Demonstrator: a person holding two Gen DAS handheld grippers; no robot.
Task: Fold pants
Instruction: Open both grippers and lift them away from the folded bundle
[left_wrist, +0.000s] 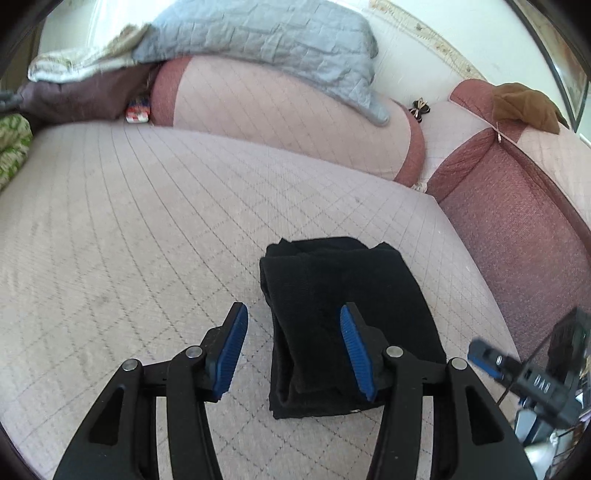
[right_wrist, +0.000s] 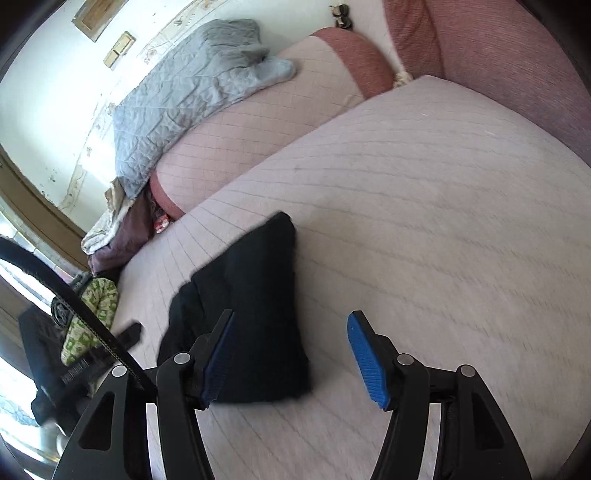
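Observation:
Black pants (left_wrist: 343, 317) lie folded into a compact rectangle on the pink quilted couch seat (left_wrist: 147, 240). My left gripper (left_wrist: 293, 325) is open and empty above the bundle's near left part, its right finger over the cloth. In the right wrist view the pants (right_wrist: 251, 306) lie left of centre. My right gripper (right_wrist: 291, 332) is open and empty, its left finger over the bundle's near edge. The right gripper also shows at the right edge of the left wrist view (left_wrist: 487, 356).
Pink back cushions (left_wrist: 280, 122) carry a grey quilted blanket (left_wrist: 266, 37). A dark red armrest (left_wrist: 517, 221) stands right, with a brown cloth (left_wrist: 524, 105) on it. Green patterned fabric (left_wrist: 13, 147) and piled cloths (left_wrist: 74, 88) lie far left.

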